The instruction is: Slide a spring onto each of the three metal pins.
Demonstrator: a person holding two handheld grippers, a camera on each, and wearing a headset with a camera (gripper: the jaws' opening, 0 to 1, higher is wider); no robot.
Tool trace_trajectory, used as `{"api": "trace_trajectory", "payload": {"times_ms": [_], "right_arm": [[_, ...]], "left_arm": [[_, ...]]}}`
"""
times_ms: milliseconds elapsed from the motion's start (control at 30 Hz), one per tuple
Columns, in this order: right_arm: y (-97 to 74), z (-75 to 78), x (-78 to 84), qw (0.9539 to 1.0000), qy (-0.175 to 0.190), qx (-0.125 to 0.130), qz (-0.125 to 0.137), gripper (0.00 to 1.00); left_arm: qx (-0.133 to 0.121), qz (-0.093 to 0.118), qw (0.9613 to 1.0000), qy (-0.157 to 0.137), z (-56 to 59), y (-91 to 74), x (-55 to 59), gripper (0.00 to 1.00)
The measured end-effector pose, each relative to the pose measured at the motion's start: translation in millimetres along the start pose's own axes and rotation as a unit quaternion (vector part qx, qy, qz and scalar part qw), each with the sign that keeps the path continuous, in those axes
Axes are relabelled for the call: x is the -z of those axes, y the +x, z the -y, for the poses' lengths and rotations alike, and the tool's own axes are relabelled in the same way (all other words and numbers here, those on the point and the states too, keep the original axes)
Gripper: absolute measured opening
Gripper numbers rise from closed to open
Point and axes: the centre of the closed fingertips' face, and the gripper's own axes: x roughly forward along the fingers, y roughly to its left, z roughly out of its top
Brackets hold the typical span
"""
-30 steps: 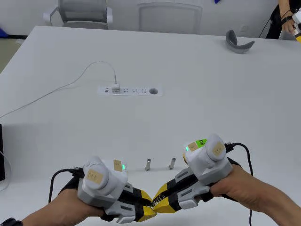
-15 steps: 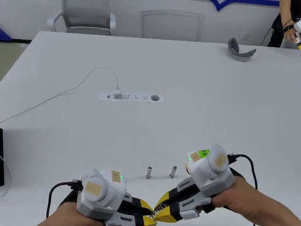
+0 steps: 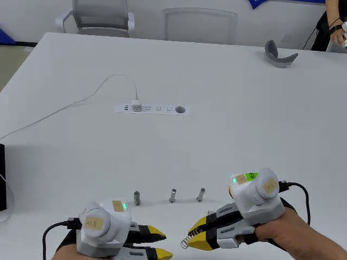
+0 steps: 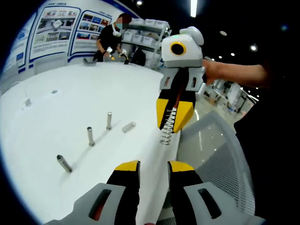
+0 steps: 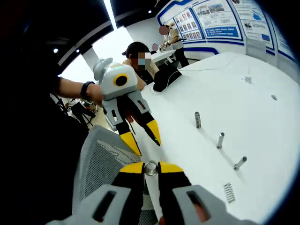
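Observation:
Three short metal pins stand in a row on the white table. The left pin (image 3: 137,198) (image 4: 64,164) (image 5: 197,119) wears a spring; the middle pin (image 3: 173,195) (image 4: 90,136) (image 5: 220,139) and right pin (image 3: 201,194) (image 4: 108,120) (image 5: 239,163) are bare. My right gripper (image 3: 196,239) (image 4: 175,119) (image 5: 151,168) is shut on a spring (image 3: 187,240) (image 4: 166,131) (image 5: 150,168) that sticks out past its tips, in the air near the table's front edge. My left gripper (image 3: 164,243) (image 4: 153,165) (image 5: 143,136) is open and holds nothing, a short way left of that spring. A loose spring (image 4: 128,126) (image 5: 228,192) lies by the right pin.
A white power strip (image 3: 150,109) with a plugged cable lies mid-table. A grey curved object (image 3: 279,54) rests at the far right. Chairs (image 3: 103,16) stand behind the table. A mesh chair seat (image 5: 101,159) sits below the grippers. People work at other benches (image 4: 112,40).
Both grippers met at the spring before. The left gripper has let go, opened and drawn back to the left, uncovering the left pin. The right gripper keeps the spring.

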Motion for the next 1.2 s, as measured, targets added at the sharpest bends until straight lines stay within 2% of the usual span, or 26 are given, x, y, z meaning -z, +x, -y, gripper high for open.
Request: {"api": "trace_trajectory", "payload": {"times_ms": [100, 233, 400, 600, 767, 1000, 1200], "right_arm": [[-2.3, 4.6, 6.5, 0.9999, 0.006, 0.012, -0.001, 0.12], [-4.5, 12.2, 11.0, 0.9995, -0.007, 0.030, -0.002, 0.12], [-6.3, 25.3, 14.0, 0.9987, 0.002, 0.050, -0.012, 0.12], [-7.9, 38.0, 7.5, 0.9979, -0.002, 0.063, -0.016, 0.12], [-7.6, 47.9, 2.6, 0.9967, -0.024, 0.071, -0.030, 0.12], [-6.6, 61.6, -4.7, 0.9954, -0.032, 0.079, -0.044, 0.12], [-5.9, 80.9, -13.6, 0.9933, -0.037, 0.097, -0.052, 0.12]], "left_arm": [[-0.018, 0.004, 0.9998, -0.009, -8.4, -4.3, 2.1, 0.25], [-0.037, 0.011, 0.9991, -0.017, -16.8, -10.3, 2.2, 0.26], [-0.060, 0.018, 0.9977, -0.027, -28.4, -18.2, 4.3, 0.28], [-0.092, 0.020, 0.9950, -0.032, -41.1, -29.2, 8.7, 0.31], [-0.113, 0.024, 0.9925, -0.039, -49.9, -35.7, 11.6, 0.33], [-0.139, 0.028, 0.9887, -0.048, -59.6, -42.7, 14.8, 0.40], [-0.158, 0.029, 0.9853, -0.059, -67.3, -48.5, 19.6, 0.46]]}}
